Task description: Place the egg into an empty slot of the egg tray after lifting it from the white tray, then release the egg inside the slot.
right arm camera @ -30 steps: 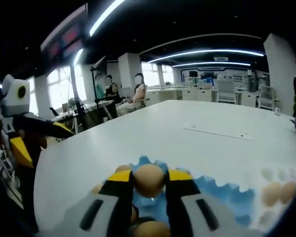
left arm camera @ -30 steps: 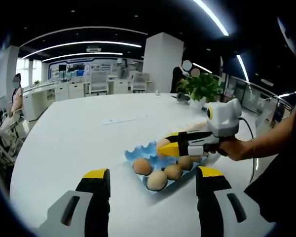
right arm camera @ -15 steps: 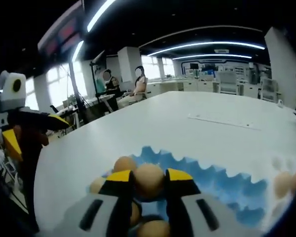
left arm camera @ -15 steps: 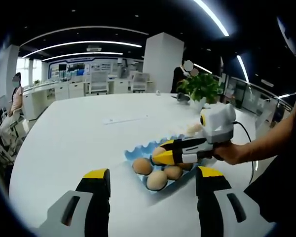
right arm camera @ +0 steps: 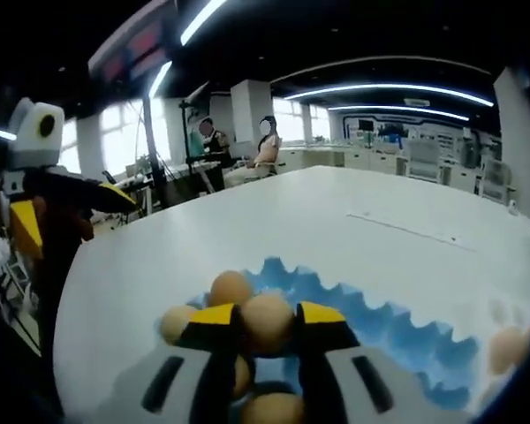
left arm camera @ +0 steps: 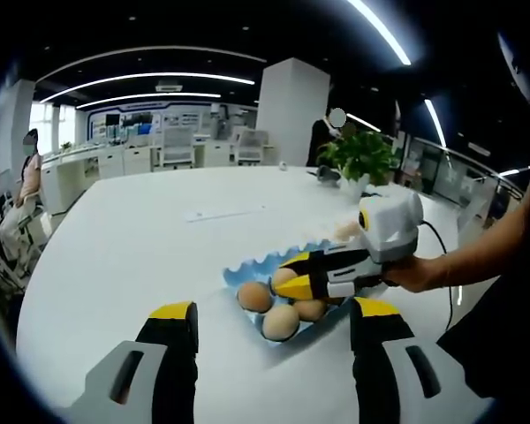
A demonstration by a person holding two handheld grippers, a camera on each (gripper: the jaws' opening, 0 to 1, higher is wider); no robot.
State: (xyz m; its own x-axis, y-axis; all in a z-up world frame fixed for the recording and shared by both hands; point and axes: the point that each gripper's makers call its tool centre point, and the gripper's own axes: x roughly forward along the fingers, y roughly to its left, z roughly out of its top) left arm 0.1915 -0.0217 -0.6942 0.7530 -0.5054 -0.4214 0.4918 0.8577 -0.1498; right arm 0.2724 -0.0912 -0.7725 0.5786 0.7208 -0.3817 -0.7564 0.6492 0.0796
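Observation:
My right gripper (right arm camera: 268, 315) is shut on a brown egg (right arm camera: 267, 329) and holds it low over the blue egg tray (right arm camera: 397, 334). Two more eggs (right arm camera: 230, 288) lie in slots just left of the held one. In the left gripper view the right gripper (left arm camera: 287, 281) reaches in from the right, with its egg (left arm camera: 283, 275) above the egg tray (left arm camera: 247, 275), which holds three eggs (left arm camera: 281, 322) at its near side. My left gripper (left arm camera: 274, 310) hangs open in front of the tray, holding nothing. The white tray (right arm camera: 499, 312) with an egg (right arm camera: 505, 346) lies at the far right.
Everything rests on a large white round table (left arm camera: 141, 238). A sheet of paper (left arm camera: 223, 213) lies mid-table and a potted plant (left arm camera: 362, 155) stands at the far edge. A person's hand (left arm camera: 424, 272) holds the right gripper. Desks and seated people are beyond the table.
The right gripper has come down and forward with the egg, closer to the blue tray's slots. The left gripper has stayed put and open.

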